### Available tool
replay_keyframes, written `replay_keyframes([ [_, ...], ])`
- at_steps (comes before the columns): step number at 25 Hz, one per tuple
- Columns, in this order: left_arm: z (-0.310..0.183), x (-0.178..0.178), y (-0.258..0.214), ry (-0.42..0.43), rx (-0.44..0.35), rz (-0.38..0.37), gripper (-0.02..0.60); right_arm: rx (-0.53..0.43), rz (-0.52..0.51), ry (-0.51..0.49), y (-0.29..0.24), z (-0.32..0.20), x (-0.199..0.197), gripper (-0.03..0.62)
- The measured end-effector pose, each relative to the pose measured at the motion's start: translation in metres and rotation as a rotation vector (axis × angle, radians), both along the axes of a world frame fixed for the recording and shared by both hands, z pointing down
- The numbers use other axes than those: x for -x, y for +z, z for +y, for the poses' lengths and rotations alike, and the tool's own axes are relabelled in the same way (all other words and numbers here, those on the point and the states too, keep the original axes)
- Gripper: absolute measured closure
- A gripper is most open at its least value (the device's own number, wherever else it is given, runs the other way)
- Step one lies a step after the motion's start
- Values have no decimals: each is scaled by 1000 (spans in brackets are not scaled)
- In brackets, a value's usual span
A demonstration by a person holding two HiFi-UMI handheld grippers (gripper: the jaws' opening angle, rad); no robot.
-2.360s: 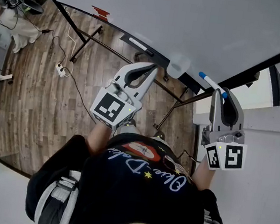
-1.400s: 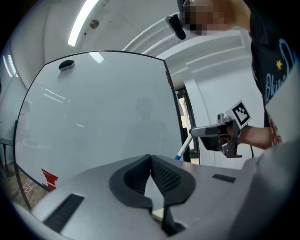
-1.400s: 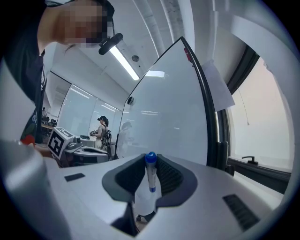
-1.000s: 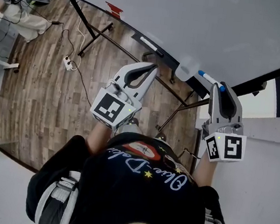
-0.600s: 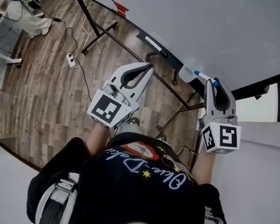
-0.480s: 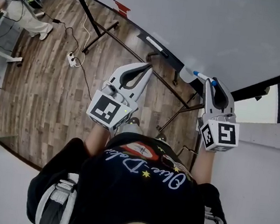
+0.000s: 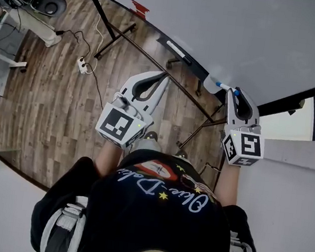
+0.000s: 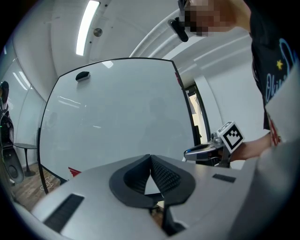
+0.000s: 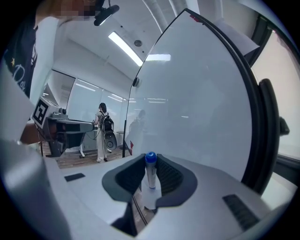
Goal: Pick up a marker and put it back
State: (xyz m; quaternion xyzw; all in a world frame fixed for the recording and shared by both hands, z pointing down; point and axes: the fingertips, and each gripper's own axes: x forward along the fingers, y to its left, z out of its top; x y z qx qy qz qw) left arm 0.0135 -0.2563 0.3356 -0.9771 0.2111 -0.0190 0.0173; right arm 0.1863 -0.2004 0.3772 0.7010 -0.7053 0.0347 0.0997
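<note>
A white marker with a blue cap is clamped between the jaws of my right gripper, close under the lower edge of the whiteboard. In the right gripper view the marker stands upright between the pads, cap at the tips, and the right gripper faces the whiteboard. My left gripper hangs to the left, below the board's tray; its jaws touch at the tips with nothing in them. In the left gripper view the left gripper points at the board.
A second marker lies on the board's black tray, and a small white object sits by the right gripper. The board's stand legs, cables and a power strip are on the wood floor below. A person with a backpack stands far off.
My right gripper has carried the marker up and left, closer to the board's lower edge. The left gripper has stayed about where it was. The head camera has shifted slightly.
</note>
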Motion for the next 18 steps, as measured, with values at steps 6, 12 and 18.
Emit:
replay_keyframes([
  [6,-1,0,-2,-8,-7,2,578,27,-8,-5,9,-3,0,522],
  [12,-3,3,-2,-13,-6,-2,578,54,-14,-15,19,-9,2,520],
  [18,-3,4,-3,-17,-9,-1,578,81,-13,-24,29,-15,3,520],
])
